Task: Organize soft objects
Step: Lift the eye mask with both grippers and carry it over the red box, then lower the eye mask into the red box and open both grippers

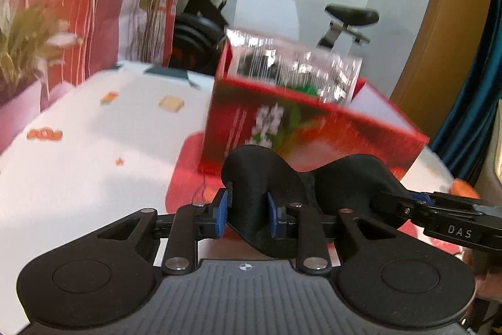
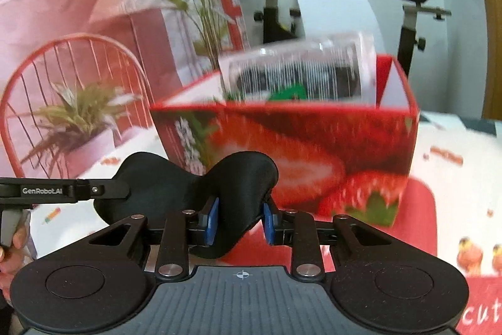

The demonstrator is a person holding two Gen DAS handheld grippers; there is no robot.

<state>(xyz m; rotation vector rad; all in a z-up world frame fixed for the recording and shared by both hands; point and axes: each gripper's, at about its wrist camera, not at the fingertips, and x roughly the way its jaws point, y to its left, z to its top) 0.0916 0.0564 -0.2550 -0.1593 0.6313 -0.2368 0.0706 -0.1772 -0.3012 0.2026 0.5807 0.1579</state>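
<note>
A black padded sleep mask [image 1: 298, 190] hangs between both grippers in front of a red strawberry-print box [image 1: 313, 131]. My left gripper [image 1: 248, 217] is shut on the mask's left lobe, blue pads pressing it from both sides. My right gripper [image 2: 240, 222] is shut on the mask's [image 2: 194, 187] other lobe. Each view shows the other gripper entering from the side: the right one [image 1: 408, 206] and the left one [image 2: 103, 189]. The box [image 2: 298, 153] stands open-topped just beyond the mask, with a clear ribbed container [image 2: 301, 74] sticking out of it.
The box stands on a red mat [image 1: 188, 175] over a white printed tablecloth [image 1: 94, 146]. A potted plant [image 2: 78, 121] and a red wire chair [image 2: 62, 58] are at the left; an exercise bike [image 1: 219, 5] stands behind. A person's hand [image 2: 12, 244] holds the left gripper's handle.
</note>
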